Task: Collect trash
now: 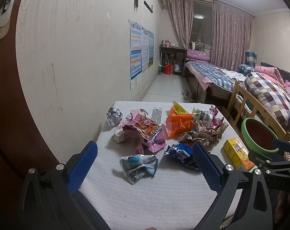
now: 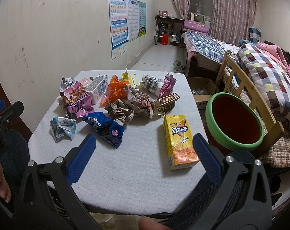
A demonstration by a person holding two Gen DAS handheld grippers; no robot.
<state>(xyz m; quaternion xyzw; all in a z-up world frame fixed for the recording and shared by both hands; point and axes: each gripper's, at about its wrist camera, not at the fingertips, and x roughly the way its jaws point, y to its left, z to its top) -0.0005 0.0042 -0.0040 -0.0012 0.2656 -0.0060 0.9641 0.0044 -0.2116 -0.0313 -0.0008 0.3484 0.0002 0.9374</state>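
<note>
Trash pile (image 2: 125, 103) spread across the tabletop (image 2: 125, 172), yellow tea carton (image 2: 178, 140) at 3 o'clock of it, just beside the green-rimmed bin (image 2: 235, 122). Nothing visibly collected yet; everything left. Left gripper (image 1: 145, 164) wide, empty, above a silver wrapper (image 1: 138, 165). Right gripper (image 2: 145, 157) wide, empty.

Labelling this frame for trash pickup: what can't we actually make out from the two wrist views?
- Bin inside: both views show only a dark hollow; contents unreadable.
- Bin base: right wrist, hidden behind the table edge and right gripper finger.
- Oreo wrapper: left wrist, right part covered by the left gripper finger.
- White carton: left wrist, mostly behind the pink wrapper.
- Small print on wrappers: too small, both views.
</note>
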